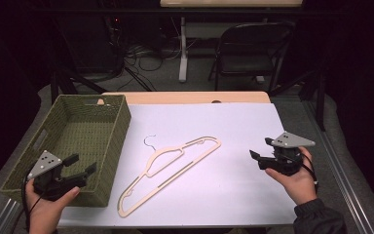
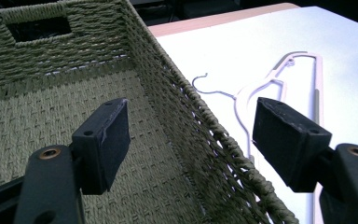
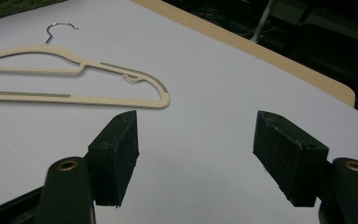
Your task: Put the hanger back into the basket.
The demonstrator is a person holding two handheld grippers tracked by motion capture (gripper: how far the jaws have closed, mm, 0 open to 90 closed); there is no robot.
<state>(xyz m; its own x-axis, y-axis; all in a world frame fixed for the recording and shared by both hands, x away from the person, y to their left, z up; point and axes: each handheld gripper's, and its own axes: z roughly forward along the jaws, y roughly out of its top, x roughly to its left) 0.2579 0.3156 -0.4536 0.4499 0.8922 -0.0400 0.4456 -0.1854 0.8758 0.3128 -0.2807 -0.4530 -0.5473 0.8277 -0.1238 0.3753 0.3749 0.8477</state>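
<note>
A cream plastic hanger (image 1: 157, 157) with a metal hook lies flat and slanted on the white sheet (image 1: 233, 126), to the right of the green woven basket (image 1: 116, 146). My left gripper (image 1: 83, 164) hovers over the basket's near right corner, open, with nothing between its pads. The left gripper view puts the basket rim (image 2: 205, 116) between the open jaws of my left gripper (image 2: 191, 123), with the hanger (image 2: 256, 88) beyond. My right gripper (image 1: 259, 147) is held above the sheet's right side, open and empty. In the right gripper view, my right gripper (image 3: 196, 126) points past the hanger's end (image 3: 161, 95).
The basket has nothing inside and a handle slot (image 2: 39, 28) in its far wall. The wooden table edge (image 1: 185, 97) runs behind the sheet. A folding chair (image 1: 253, 48), a table leg and cables stand on the dark floor beyond.
</note>
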